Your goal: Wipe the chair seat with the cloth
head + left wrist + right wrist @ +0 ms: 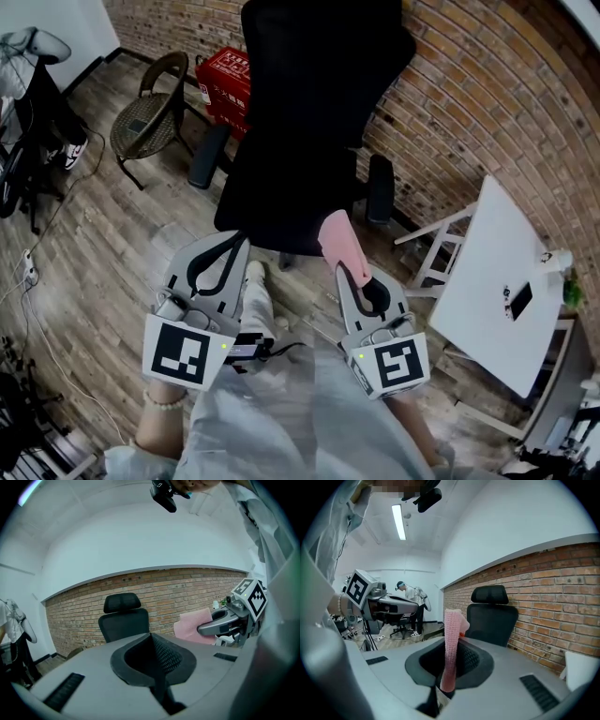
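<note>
The black office chair stands just ahead of me against the brick wall; its seat lies right beyond both grippers. My right gripper is shut on a pink cloth, which sticks up out of the jaws near the seat's front right corner. In the right gripper view the cloth rises as a folded strip between the jaws, with the chair behind. My left gripper is shut with nothing in it, at the seat's front left. In the left gripper view its jaws meet, and the chair and cloth show beyond.
A wicker chair and a red box stand left of the office chair. A white table is at the right, close to the chair's armrest. Cables run over the wooden floor at left. A person stands far back.
</note>
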Demonstrator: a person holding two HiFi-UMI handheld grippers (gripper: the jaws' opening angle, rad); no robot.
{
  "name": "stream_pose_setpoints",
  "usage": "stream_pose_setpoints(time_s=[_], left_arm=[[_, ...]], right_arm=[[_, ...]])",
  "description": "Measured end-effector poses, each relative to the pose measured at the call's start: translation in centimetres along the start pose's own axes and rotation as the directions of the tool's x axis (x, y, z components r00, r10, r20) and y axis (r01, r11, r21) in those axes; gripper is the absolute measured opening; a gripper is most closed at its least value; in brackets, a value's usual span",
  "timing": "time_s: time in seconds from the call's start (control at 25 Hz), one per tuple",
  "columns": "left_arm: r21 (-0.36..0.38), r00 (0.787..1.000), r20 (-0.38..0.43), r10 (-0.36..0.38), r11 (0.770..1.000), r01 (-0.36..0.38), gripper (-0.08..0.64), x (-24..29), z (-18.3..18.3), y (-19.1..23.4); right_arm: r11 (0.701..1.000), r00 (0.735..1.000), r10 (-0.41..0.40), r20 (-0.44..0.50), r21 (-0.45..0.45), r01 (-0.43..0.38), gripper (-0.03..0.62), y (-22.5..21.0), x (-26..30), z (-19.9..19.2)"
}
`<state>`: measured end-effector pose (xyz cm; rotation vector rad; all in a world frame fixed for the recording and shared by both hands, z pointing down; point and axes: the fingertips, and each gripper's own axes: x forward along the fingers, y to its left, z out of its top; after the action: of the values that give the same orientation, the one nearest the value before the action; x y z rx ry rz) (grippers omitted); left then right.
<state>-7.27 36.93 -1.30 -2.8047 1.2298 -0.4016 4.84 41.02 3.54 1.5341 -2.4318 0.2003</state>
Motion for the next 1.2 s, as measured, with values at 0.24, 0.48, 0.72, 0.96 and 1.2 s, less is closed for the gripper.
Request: stream_pose_setpoints(time_s=[0.24, 0.48, 0.72, 0.96, 1.2], left_arm=[[0.004, 1.000, 0.003, -0.026, 1.000, 0.026, 0.018, 3.2, -0.3, 2.5], [-0.006, 0.999, 0.001, -0.052, 0.999, 0.052, 0.018, 7.8, -0.4, 7.1], [0.008, 0.996, -0.018, -0.089, 0.996, 0.090, 0.018, 12.5, -1.0, 12.6], [0.079, 0.985, -0.039, -0.169, 0.982, 0.172, 0.018, 16.7, -2.1, 16.3], [0.044, 0.976, -0.060, -0.211, 0.976, 0.213, 0.018, 20.1, -4.2, 19.0]], right_arm=[[1.000, 1.000, -0.015, -0.008, -0.002, 0.015, 0.053, -1.4, 3.4, 0.6], [0.999, 0.999, -0.031, -0.027, 0.008, 0.031, 0.053, -3.9, 9.5, 1.8], [0.999, 0.997, -0.042, -0.057, 0.008, 0.043, 0.052, -6.1, 16.2, 2.9], [0.998, 0.993, -0.066, -0.098, 0.018, 0.068, 0.052, -8.2, 21.6, 3.2], [0.997, 0.982, -0.064, -0.178, 0.031, 0.071, 0.053, -9.2, 25.6, 1.9]])
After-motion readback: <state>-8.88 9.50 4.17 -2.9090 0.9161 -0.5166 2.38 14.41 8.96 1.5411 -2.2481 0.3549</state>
